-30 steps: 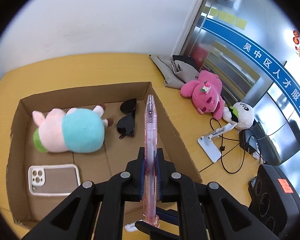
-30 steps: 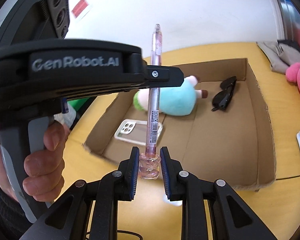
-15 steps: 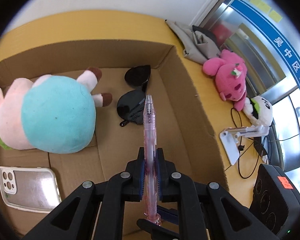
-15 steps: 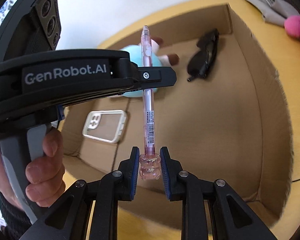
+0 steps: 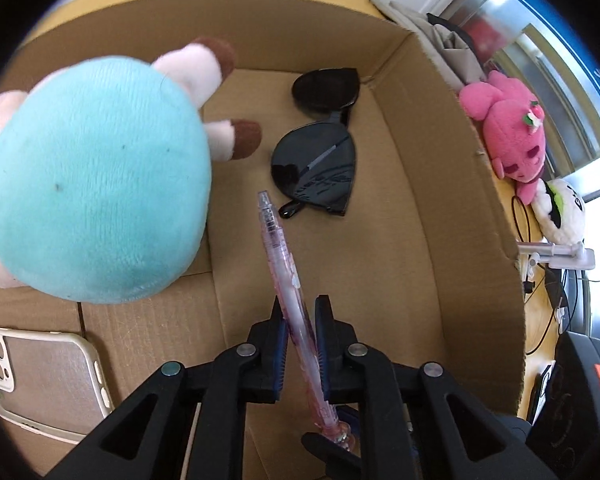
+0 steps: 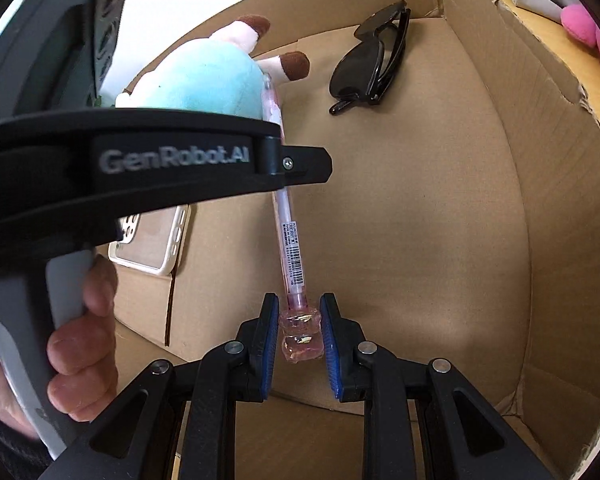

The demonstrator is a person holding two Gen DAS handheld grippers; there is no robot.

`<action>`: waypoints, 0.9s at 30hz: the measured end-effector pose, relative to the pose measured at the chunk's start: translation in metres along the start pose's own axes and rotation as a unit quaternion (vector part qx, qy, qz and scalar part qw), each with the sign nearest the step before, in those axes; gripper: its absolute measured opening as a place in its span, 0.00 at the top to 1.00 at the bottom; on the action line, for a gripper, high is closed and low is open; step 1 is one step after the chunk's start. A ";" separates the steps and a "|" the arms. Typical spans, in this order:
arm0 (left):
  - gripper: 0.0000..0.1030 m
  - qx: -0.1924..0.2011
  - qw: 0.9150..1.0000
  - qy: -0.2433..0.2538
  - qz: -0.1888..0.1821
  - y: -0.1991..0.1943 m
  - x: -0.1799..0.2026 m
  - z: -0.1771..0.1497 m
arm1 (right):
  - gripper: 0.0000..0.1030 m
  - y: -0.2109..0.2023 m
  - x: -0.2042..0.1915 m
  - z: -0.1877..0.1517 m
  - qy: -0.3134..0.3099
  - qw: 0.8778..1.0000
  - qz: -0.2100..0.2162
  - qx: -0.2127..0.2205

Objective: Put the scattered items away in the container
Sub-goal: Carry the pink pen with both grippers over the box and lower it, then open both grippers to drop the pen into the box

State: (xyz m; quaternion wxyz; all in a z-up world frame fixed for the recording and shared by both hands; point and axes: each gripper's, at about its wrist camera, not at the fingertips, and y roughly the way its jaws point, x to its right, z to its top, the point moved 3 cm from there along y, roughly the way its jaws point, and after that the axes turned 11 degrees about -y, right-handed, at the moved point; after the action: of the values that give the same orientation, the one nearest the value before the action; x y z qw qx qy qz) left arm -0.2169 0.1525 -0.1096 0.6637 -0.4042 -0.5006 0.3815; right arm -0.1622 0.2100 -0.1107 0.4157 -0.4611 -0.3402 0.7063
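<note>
A clear pink pen point(image 5: 284, 276) is held over the floor of the cardboard box point(image 5: 440, 208). My left gripper point(image 5: 298, 312) has its jaws loosened and slightly apart around the pen's barrel, and the pen tilts between them. My right gripper point(image 6: 300, 320) holds the pen's pink end cap point(image 6: 301, 334) between its blue pads. In the right wrist view the pen point(image 6: 290, 236) runs up behind the left gripper's black body point(image 6: 140, 168). The box point(image 6: 540, 160) holds a blue and pink plush point(image 5: 88, 184), black sunglasses point(image 5: 320, 168) and a phone case point(image 5: 40, 376).
Outside the box on the right lie a pink plush point(image 5: 512, 136), a white plush point(image 5: 564, 212), grey cloth point(image 5: 440, 36), a white stand with cables point(image 5: 556, 260) and a black device point(image 5: 580, 392). The box's right wall stands tall beside the grippers.
Both grippers have moved down and forward into the box. The left jaws have loosened and the pen now tilts left between them.
</note>
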 end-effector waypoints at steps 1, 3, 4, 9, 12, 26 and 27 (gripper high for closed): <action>0.87 -0.003 1.000 -0.001 0.004 0.003 -0.002 0.000 | 0.78 0.000 0.000 0.001 0.000 1.000 -0.001 -0.002; 0.87 -0.003 1.000 -0.001 0.002 0.003 -0.003 0.000 | 0.78 0.000 0.001 0.002 0.002 1.000 0.000 -0.005; 0.87 -0.004 1.000 -0.001 0.001 0.003 -0.003 0.000 | 0.78 -0.001 0.001 0.003 0.003 1.000 0.001 -0.005; 0.87 -0.001 1.000 0.004 0.003 0.004 -0.004 0.000 | 0.78 -0.002 0.000 0.005 0.000 1.000 -0.005 -0.006; 0.87 0.000 1.000 0.007 0.001 0.004 -0.004 0.002 | 0.78 -0.003 0.002 0.005 0.000 1.000 -0.003 -0.005; 0.84 0.014 0.999 0.020 0.026 0.003 0.002 -0.003 | 0.77 -0.009 0.005 0.009 -0.008 1.000 -0.006 0.000; 0.83 0.018 0.999 0.019 0.028 0.001 0.002 -0.002 | 0.78 -0.010 0.005 0.010 -0.010 1.000 -0.008 0.002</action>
State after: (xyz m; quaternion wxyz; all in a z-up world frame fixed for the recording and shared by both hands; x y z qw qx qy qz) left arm -0.2143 0.1540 -0.1099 0.6696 -0.4128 -0.4695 0.4011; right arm -0.1697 0.2181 -0.1005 0.4183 -0.4506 -0.3468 0.7083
